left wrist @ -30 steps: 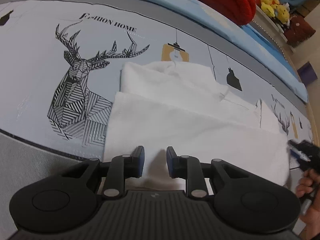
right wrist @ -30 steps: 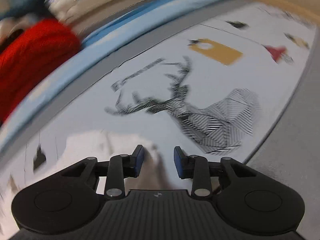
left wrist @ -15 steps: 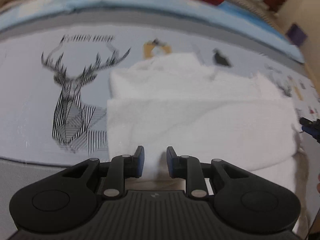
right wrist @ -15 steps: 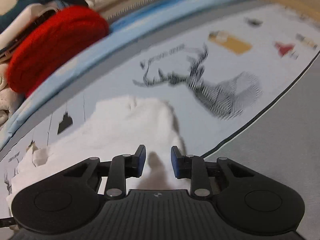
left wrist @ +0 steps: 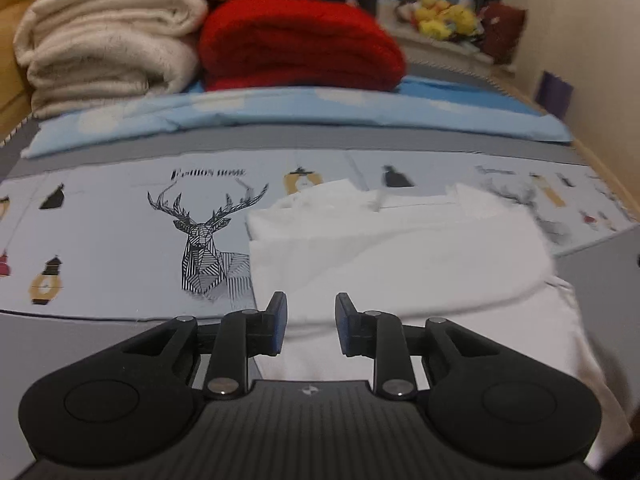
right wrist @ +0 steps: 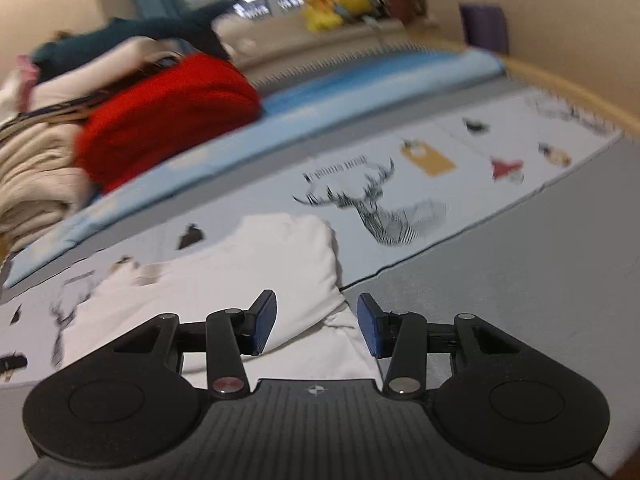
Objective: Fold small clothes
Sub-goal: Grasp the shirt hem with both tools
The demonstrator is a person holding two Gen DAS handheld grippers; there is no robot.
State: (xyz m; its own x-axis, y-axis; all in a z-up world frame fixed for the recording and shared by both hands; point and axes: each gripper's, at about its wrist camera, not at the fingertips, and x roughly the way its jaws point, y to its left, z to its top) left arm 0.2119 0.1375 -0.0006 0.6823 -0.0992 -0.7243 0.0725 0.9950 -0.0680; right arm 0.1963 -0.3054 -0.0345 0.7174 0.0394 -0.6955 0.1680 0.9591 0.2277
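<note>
A small white garment (left wrist: 400,256) lies partly folded on the printed bed sheet, its upper layer doubled over the lower one. My left gripper (left wrist: 308,322) is open and empty just above the garment's near edge. In the right wrist view the same white garment (right wrist: 248,276) lies ahead and to the left. My right gripper (right wrist: 316,322) is open wide and empty over the garment's near right corner, holding no cloth.
Folded cream blankets (left wrist: 108,44) and a red blanket (left wrist: 300,44) are stacked at the back behind a blue pillow (left wrist: 304,114). The deer-print sheet (left wrist: 120,224) spreads to the left. Plain grey bedding (right wrist: 520,280) lies to the right. Yellow toys (left wrist: 444,16) sit far back.
Both grippers have pulled back and tilted up, so the blankets at the back show. The right gripper's jaws have opened wider. The garment's top layer now lies doubled over.
</note>
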